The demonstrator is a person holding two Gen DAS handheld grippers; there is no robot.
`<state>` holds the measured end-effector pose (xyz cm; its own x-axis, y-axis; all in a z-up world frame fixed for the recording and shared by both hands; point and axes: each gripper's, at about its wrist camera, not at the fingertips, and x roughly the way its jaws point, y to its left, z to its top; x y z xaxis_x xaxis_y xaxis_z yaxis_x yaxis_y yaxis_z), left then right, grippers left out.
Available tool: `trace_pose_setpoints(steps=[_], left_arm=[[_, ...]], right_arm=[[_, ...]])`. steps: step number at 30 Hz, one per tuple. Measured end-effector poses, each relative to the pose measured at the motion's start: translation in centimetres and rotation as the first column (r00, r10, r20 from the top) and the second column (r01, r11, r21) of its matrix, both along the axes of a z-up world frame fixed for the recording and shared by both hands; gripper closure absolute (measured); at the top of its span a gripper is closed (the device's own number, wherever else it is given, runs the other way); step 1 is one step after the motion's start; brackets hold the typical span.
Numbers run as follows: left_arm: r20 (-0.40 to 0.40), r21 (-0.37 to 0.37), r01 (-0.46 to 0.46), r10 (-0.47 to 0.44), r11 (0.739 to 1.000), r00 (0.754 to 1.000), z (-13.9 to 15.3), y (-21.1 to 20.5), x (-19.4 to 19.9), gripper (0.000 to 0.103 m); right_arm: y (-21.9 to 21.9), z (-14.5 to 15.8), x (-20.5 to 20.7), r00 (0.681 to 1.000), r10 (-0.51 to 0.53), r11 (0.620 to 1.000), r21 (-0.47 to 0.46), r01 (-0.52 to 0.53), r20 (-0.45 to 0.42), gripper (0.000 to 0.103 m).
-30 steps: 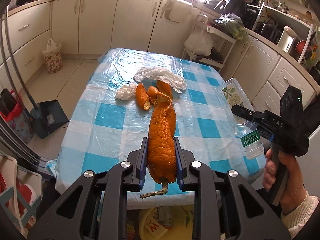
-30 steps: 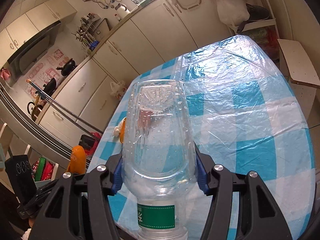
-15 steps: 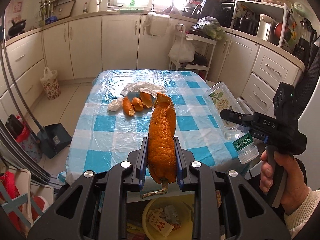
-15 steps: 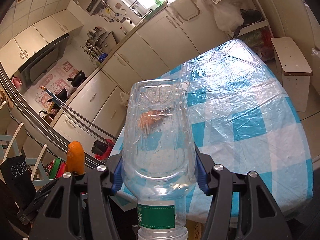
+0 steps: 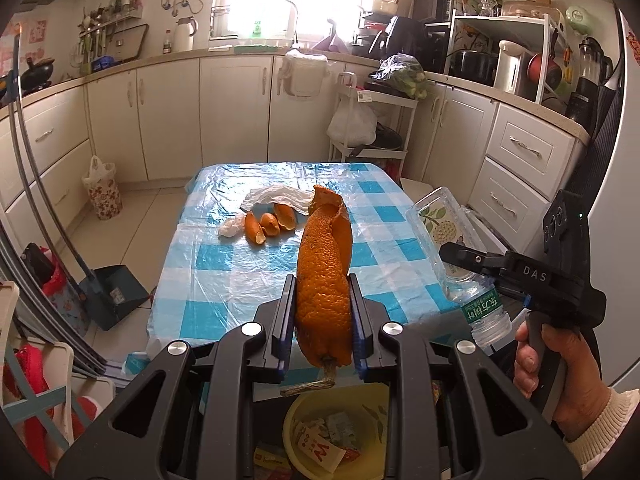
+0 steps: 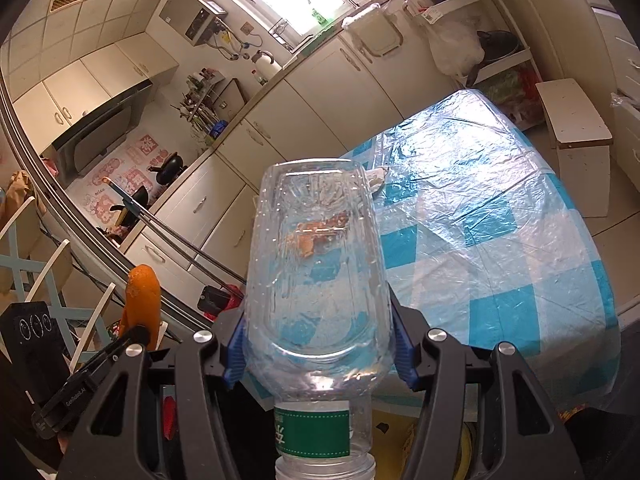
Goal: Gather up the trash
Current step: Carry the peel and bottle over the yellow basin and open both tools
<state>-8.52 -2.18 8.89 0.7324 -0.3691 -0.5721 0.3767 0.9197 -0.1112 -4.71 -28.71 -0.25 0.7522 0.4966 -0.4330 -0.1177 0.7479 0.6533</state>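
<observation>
Both grippers have drawn back from the table [image 5: 224,280] since the earlier frames: its near edge now lies further away and more of the kitchen floor shows, while the yellow bin [image 5: 296,420] under the left gripper shows more.

The left gripper [image 5: 320,320] is clamped on a long piece of orange peel [image 5: 324,280]; the blue pads [image 5: 285,320] press it from both sides, and a dry stalk sticks out below them. The peel stands nearly upright and points to 12 o'clock in the left wrist view. The yellow bin with paper scraps in it is at 6 o'clock, directly below this peel.

The right gripper [image 6: 318,352] is closed around an empty clear plastic bottle [image 6: 316,272]. The bottle is held with its base forward and its neck with the green label [image 6: 312,432] toward the camera. In the left wrist view, the same bottle [image 5: 440,236] is at 3 o'clock, held just off the right edge of the table, and a hand [image 5: 560,376] in a cream sleeve grips the handle.

On the blue and white checked tablecloth, at about 11 o'clock from the held peel, three smaller peel pieces [image 5: 268,224] lie close together. A crumpled white tissue [image 5: 232,226] touches them on the left, and a white plastic bag [image 5: 280,198] lies just behind them. A dustpan [image 5: 114,296] stands on the floor at 9 o'clock.
</observation>
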Motion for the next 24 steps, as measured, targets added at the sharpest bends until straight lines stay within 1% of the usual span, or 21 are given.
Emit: trace_pose_setpoints(steps=[2,5,10,13,16,19,21,23,24], left_arm=[[0.006,0.0,0.011,-0.011,1.0,1.0,0.1,0.0,-0.7,0.08],[-0.029,-0.01,0.031,-0.031,0.999,0.999,-0.8,-0.2,-1.8,0.08],[-0.155,-0.005,0.077,-0.077,0.997,0.985,-5.3,-1.3,-2.6,0.08],[-0.203,0.006,0.092,-0.089,0.996,0.975,-7.5,-1.6,-3.1,0.08],[-0.257,0.021,0.107,-0.098,0.994,0.961,-9.4,-1.9,-3.2,0.08],[-0.323,0.024,0.109,-0.096,0.994,0.941,-11.3,-2.0,-2.7,0.08],[-0.363,0.042,0.126,-0.102,0.991,0.926,-12.5,-2.4,-2.4,0.079],[-0.393,0.066,0.135,-0.098,0.989,0.914,-13.6,-2.9,-2.3,0.071],[-0.398,0.076,0.133,-0.092,0.988,0.913,-13.9,-3.0,-2.3,0.064]], right_arm=[[0.1,0.1,-0.6,1.0,-0.001,1.0,0.002,0.001,0.006,0.046],[0.3,0.2,-1.4,1.0,-0.001,1.0,0.004,0.001,0.013,0.046],[0.3,0.1,-2.6,1.0,-0.005,1.0,0.01,0.005,0.019,0.046],[0.2,0.1,-3.3,1.0,-0.012,1.0,0.009,0.011,0.023,0.046],[0.2,0.1,-3.8,1.0,-0.013,1.0,0.009,0.013,0.023,0.046],[0.5,0.2,-4.2,1.0,-0.012,1.0,0.001,0.012,0.026,0.046],[0.8,0.2,-4.4,1.0,-0.007,1.0,-0.008,0.007,0.027,0.046],[1.2,0.0,-4.4,1.0,0.001,1.0,-0.021,0.0,0.024,0.046],[1.5,-0.1,-4.3,1.0,0.005,1.0,-0.029,-0.005,0.021,0.046]])
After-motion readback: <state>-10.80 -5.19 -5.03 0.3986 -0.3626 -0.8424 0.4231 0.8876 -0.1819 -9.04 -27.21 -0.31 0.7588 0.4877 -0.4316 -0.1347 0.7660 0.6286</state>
